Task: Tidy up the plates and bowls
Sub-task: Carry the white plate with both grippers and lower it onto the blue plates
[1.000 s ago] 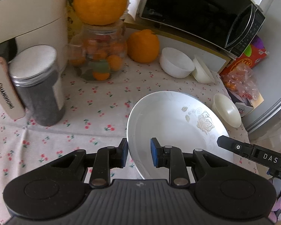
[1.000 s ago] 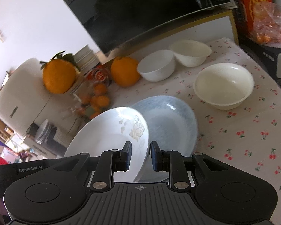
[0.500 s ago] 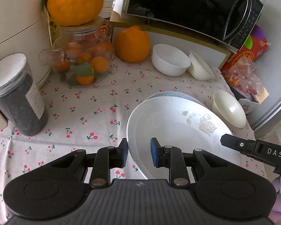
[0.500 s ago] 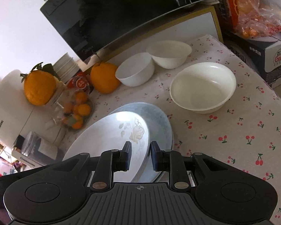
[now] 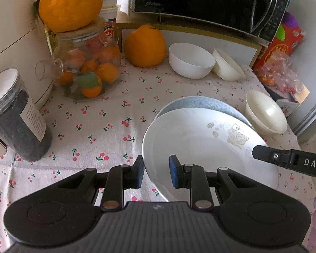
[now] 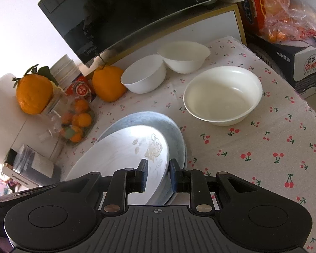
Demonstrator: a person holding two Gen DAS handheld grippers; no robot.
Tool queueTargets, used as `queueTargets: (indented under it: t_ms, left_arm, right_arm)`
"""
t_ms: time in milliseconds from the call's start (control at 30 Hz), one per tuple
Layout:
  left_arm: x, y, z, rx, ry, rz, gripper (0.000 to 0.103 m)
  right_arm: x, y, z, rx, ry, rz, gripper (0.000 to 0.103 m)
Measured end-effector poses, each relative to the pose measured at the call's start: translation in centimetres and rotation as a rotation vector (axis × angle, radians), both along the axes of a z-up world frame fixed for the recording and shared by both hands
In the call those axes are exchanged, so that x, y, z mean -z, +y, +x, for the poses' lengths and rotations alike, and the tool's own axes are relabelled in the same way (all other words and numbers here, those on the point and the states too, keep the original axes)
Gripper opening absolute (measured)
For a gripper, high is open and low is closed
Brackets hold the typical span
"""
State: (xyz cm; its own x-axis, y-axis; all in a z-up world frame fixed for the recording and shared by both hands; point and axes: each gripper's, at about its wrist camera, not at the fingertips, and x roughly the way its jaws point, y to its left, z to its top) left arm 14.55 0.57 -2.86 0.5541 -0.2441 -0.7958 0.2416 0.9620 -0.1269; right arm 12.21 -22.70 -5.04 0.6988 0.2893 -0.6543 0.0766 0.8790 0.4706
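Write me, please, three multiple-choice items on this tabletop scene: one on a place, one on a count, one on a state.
1. Where is the white rose plate?
A. over the blue-grey plate
B. inside the microwave
C. on the jar

2. How many bowls stand on the tablecloth?
A. one
B. three
C. five

3. How is the rose plate held?
A. by both grippers
B. by one gripper
C. by none

Key: 1 A, the blue-grey rim shows behind it. 2 B, two bowls by the microwave and one nearer. 3 A, the left gripper and right gripper each clamp its rim.
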Motion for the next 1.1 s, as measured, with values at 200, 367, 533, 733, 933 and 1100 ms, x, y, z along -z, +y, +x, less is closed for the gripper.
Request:
queueTargets:
  t_ms: [200,367,533,733,933,1100]
  left_arm:
    - [0.3,-0.7,-0.2,0.022,-0.022,0.048,0.023]
    - [0.6,-1.2,-0.4,0.039,-0.039,0.084,0.023]
    - [0.7,-1.4,-0.4,0.043,-0.04,0.085,0.023]
    - [0.8,-2.0,-0.6,0.059,-0.055,0.117,0.023]
    - [0.8,-2.2,-0.7,0.066,-0.066,0.136,0.023]
    - [0.9,-2.5,-0.9,0.07,-0.08,0.159,0.023]
  right_arm:
    - [0.1,0.2,0.1,0.003,-0.005,-0.032,0.022]
    - [-0.2,0.7,0.0,-0.002,-0.024,-0.089,0.022]
    - [-0.5,1.2,-0.1,-0.008,-0.035,-0.15,0.022]
    - [-0.6,1.8,-0.3,-0.015,-0.036,-0.219,0.022]
    - [-0.6,2.3,-0.3,-0.023,-0.032,-0.265,0.022]
    - [-0.5,3.3,-0.3,-0.046,-0.031,-0.349,0.022]
